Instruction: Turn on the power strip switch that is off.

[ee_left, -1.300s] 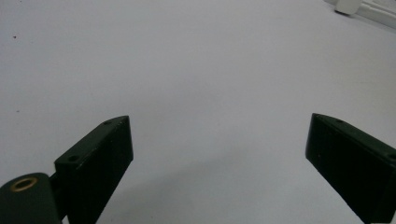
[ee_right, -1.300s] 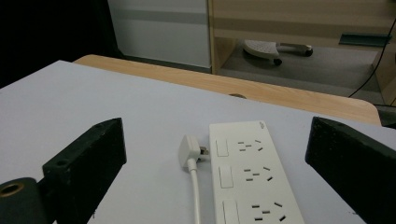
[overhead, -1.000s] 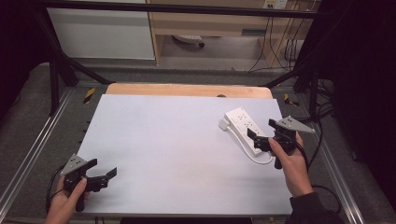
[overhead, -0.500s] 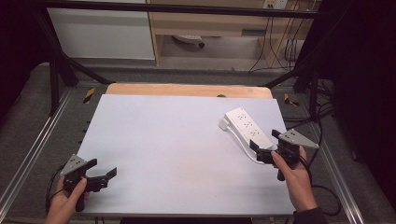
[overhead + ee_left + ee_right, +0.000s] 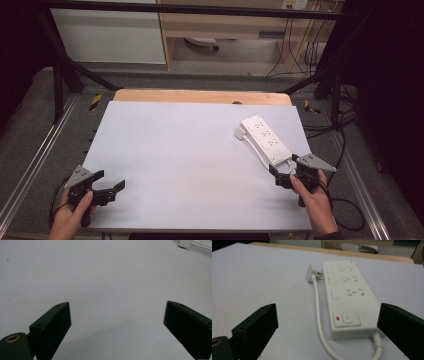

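Here, the right gripper (image 5: 281,176) is hovering at the table's (image 5: 190,160) near right, jaws spread wide, just short of the white power strip (image 5: 265,139) lying flat there. The left gripper (image 5: 109,187), jaws likewise apart, is resting near left.

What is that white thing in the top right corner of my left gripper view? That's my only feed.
Observer: A white power strip, lying flat on the right side of the table.
Operator: Where's the right claw?
Observer: The right claw is open and points at the strip's switch end, just short of it.
Operator: Is the cord plugged in?
Observer: No. The plug lies loose on the table beside the strip's far end.
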`<state>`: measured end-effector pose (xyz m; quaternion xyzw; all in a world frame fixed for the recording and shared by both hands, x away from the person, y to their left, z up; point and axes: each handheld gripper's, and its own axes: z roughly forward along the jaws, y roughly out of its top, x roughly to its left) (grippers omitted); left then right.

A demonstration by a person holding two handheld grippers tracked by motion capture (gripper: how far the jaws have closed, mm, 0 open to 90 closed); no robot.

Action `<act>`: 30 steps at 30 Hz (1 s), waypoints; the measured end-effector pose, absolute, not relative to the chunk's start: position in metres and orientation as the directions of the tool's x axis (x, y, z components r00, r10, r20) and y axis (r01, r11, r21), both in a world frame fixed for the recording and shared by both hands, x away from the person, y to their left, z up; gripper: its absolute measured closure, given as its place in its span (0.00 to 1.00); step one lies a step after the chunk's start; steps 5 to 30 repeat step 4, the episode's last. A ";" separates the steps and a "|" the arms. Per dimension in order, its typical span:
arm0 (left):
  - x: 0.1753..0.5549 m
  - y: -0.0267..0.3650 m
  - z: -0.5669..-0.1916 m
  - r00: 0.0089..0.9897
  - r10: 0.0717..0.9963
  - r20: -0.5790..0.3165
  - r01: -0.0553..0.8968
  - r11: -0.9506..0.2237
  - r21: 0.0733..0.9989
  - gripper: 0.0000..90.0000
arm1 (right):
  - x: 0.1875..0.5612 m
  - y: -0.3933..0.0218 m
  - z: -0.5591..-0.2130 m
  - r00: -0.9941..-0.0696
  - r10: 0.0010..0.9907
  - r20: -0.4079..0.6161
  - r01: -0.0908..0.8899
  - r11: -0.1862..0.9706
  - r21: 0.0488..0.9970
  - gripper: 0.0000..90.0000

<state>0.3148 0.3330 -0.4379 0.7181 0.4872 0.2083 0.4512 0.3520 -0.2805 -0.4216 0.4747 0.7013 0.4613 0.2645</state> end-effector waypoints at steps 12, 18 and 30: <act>0.315 0.333 -0.438 0.441 0.887 -0.139 0.512 -0.122 0.850 0.08 | 0.351 -0.281 -0.439 -0.404 0.913 0.057 0.476 0.157 0.865 0.04; 0.315 0.333 -0.438 0.441 0.887 -0.139 0.512 -0.122 0.850 0.08 | 0.351 -0.281 -0.439 -0.404 0.913 0.057 0.476 0.157 0.865 0.04; 0.315 0.333 -0.438 0.441 0.887 -0.139 0.512 -0.122 0.850 0.08 | 0.351 -0.281 -0.439 -0.404 0.913 0.057 0.476 0.157 0.865 0.04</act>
